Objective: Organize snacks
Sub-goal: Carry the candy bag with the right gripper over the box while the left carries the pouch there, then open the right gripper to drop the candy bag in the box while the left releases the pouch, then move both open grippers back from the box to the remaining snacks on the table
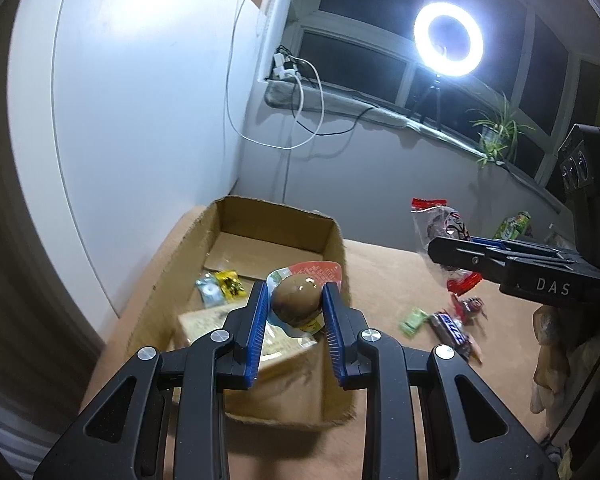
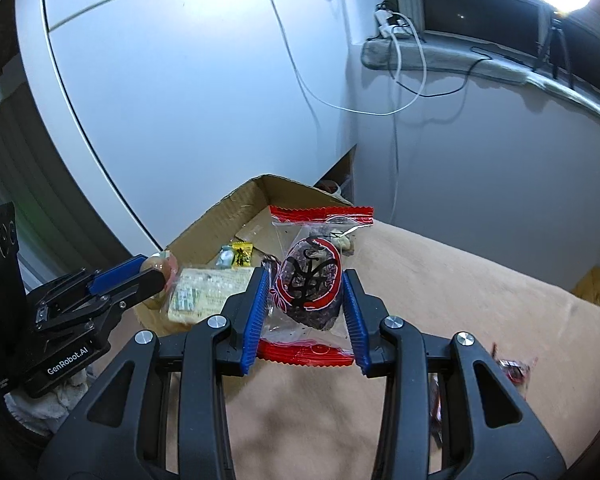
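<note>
Blue pads of my left gripper [image 1: 296, 308] are clamped on a packaged brown egg [image 1: 296, 300], held above the cardboard box [image 1: 276, 216]. I see a pale flat packet [image 1: 204, 320] and two small sweets [image 1: 220, 286] inside the box. My right gripper [image 2: 306, 284] grips a red-edged clear packet [image 2: 312, 280] — it hangs over the tan cloth [image 2: 460, 280], just beside the box, while a dark bar [image 1: 450, 326] lies on the cloth.

A brown packaged egg [image 1: 296, 305] hangs over the open cardboard box [image 1: 236, 216]; a red-edged clear snack packet [image 2: 310, 280] hangs beside it.
</note>
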A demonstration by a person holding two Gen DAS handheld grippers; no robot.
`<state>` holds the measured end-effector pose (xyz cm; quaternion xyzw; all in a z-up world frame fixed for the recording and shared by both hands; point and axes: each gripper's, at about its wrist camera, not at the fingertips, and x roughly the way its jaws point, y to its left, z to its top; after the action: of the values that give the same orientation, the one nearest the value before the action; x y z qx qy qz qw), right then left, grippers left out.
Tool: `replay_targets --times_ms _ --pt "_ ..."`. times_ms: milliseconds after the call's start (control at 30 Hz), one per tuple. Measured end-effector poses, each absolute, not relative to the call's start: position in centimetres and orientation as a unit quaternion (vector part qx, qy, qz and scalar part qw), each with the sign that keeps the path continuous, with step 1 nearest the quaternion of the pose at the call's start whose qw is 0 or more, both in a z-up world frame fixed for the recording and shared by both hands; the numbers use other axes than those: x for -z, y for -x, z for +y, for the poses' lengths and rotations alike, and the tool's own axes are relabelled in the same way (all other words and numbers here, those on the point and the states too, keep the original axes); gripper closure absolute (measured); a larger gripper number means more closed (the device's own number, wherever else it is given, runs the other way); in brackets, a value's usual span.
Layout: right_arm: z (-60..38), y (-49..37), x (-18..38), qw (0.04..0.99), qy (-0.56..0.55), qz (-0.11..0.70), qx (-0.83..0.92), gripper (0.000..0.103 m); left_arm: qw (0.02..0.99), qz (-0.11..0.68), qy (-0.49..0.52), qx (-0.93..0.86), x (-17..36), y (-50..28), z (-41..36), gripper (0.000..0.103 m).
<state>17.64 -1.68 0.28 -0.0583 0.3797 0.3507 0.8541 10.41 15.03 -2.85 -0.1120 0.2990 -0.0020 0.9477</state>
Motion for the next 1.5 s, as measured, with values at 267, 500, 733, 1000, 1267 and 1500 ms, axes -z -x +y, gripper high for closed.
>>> replay_targets --times_ms 267,500,733,1000,1267,1500 --pt "1.3 -20.5 1.2 0.841 0.06 0.395 -0.364 0.064 0.946 0.304 0.111 -0.008 3.6 -12.4 17.0 0.077" --pt "3.4 -22.3 2.3 0.835 0.066 0.403 -0.37 0.064 0.944 0.309 0.116 -0.015 4.1 -14.2 18.6 0.077" --pt "5.3 -24.0 3.8 0.827 0.07 0.417 -0.372 0.064 0.941 0.314 0.125 -0.022 4.6 -15.6 19.7 0.077" --pt "6.4 -25.2 5.2 0.821 0.072 0.428 -0.37 0.064 0.938 0.32 0.13 -0.027 5.1 -16.4 20.5 0.076" --pt "6.1 -25.3 4.9 0.831 0.066 0.417 -0.363 0.03 0.939 0.319 0.125 -0.036 5.0 -16.2 20.6 0.064" --pt "5.2 -24.9 4.0 0.838 0.063 0.411 -0.353 0.025 0.94 0.316 0.123 -0.037 4.5 -15.9 20.4 0.064"
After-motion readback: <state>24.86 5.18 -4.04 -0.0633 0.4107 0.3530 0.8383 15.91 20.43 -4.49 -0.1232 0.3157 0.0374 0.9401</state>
